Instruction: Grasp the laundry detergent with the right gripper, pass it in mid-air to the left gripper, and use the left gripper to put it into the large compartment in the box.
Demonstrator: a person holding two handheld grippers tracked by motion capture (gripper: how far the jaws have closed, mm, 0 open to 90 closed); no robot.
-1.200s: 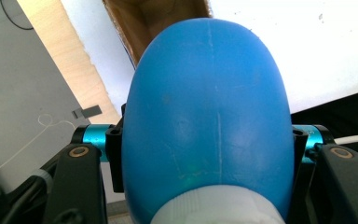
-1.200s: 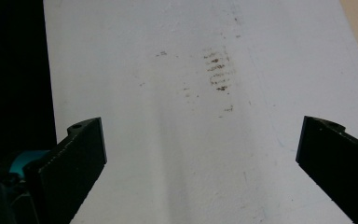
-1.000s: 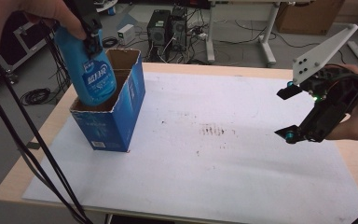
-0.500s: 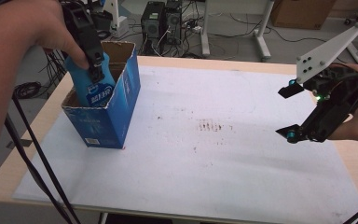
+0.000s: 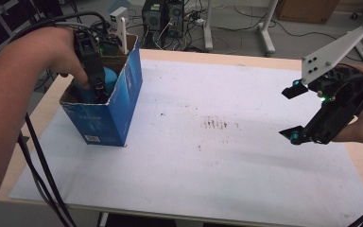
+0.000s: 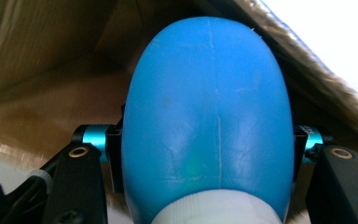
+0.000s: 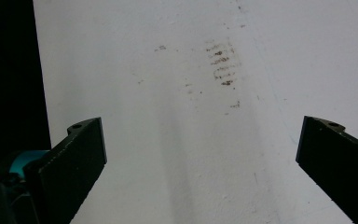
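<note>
A blue plastic bottle (image 6: pixel 207 126) with a white collar is clamped between the jaws of my left gripper (image 6: pixel 207 142). In the high view that left gripper (image 5: pixel 92 78) reaches down into an open blue cardboard box (image 5: pixel 116 111) at the table's left, and the bottle (image 5: pixel 109 78) sits mostly inside it. The box's brown inner walls (image 6: pixel 51 56) surround the bottle. My right gripper (image 5: pixel 297 113) hovers over the right side of the table, open and holding nothing; its right gripper view looks down on the white mat (image 7: pixel 177 116) between wide-set jaws.
A white mat (image 5: pixel 208 156) covers most of the wooden table, with a brown smudge (image 5: pixel 215 124) near its middle. Black cables (image 5: pixel 38 170) trail from the left gripper over the table's left edge. Computer cases and wiring lie on the floor behind.
The left gripper has lowered the blue bottle from above the box down into it. The right gripper has stayed in place, open.
</note>
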